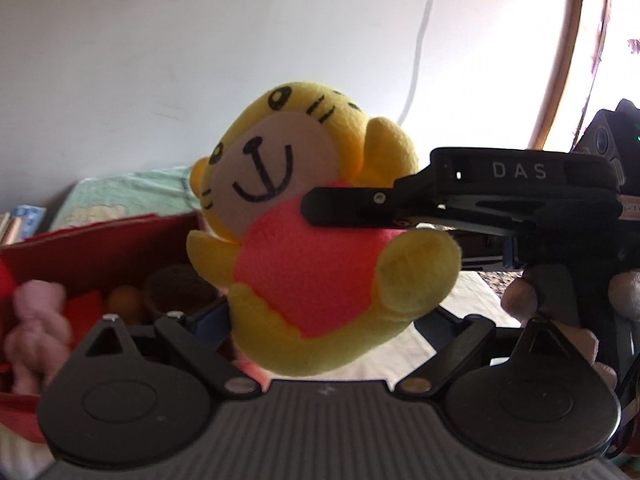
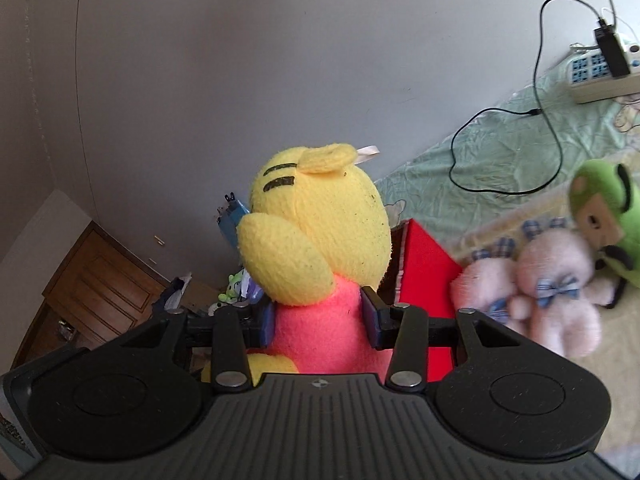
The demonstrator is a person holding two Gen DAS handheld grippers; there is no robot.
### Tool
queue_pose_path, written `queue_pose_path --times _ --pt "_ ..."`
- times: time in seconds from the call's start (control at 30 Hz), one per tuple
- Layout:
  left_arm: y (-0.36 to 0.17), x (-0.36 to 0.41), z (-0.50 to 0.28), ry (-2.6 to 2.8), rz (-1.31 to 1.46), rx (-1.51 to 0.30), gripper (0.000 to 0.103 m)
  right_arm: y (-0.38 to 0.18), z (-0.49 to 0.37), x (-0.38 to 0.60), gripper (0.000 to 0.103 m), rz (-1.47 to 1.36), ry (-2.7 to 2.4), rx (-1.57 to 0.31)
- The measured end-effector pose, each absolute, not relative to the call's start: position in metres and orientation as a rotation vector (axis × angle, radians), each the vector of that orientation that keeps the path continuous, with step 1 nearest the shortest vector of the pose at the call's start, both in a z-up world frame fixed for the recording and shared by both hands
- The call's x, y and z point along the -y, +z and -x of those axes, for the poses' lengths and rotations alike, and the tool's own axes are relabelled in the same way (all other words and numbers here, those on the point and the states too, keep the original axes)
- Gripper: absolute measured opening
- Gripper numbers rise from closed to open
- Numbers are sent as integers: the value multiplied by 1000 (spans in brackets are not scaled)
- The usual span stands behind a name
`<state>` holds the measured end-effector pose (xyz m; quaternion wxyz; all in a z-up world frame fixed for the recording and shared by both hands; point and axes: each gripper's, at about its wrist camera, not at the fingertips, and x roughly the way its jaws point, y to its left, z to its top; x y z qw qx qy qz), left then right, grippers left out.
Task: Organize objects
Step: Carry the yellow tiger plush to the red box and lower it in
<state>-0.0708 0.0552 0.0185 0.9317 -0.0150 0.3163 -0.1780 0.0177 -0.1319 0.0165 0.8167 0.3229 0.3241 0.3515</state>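
Observation:
A yellow plush tiger with a pink body hangs in the air in front of the left wrist camera. My right gripper is shut on its pink middle, seen from behind in the right wrist view. In the left wrist view the right gripper's fingers reach in from the right and pinch the toy. My left gripper sits just below the toy. Its fingertips are hidden behind the toy, so its state does not show.
A red box with soft toys, among them a pink plush, stands at the lower left. In the right wrist view a red box, pink bear plushes, a green plush and a power strip with cables lie on the bed.

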Motion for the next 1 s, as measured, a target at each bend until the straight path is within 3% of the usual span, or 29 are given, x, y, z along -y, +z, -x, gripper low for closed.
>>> queue_pose_path --times 0.2,0.5,1.0 --pt "15 -107 59 -343 36 -648 87 8 -28 88 45 -682 693 -708" --pt "-10 -158 41 -399 58 -704 87 -10 -35 53 45 -616 561 -769" --pt "-41 -172 24 -462 127 -813 88 -20 -34 34 50 -499 408 -771"
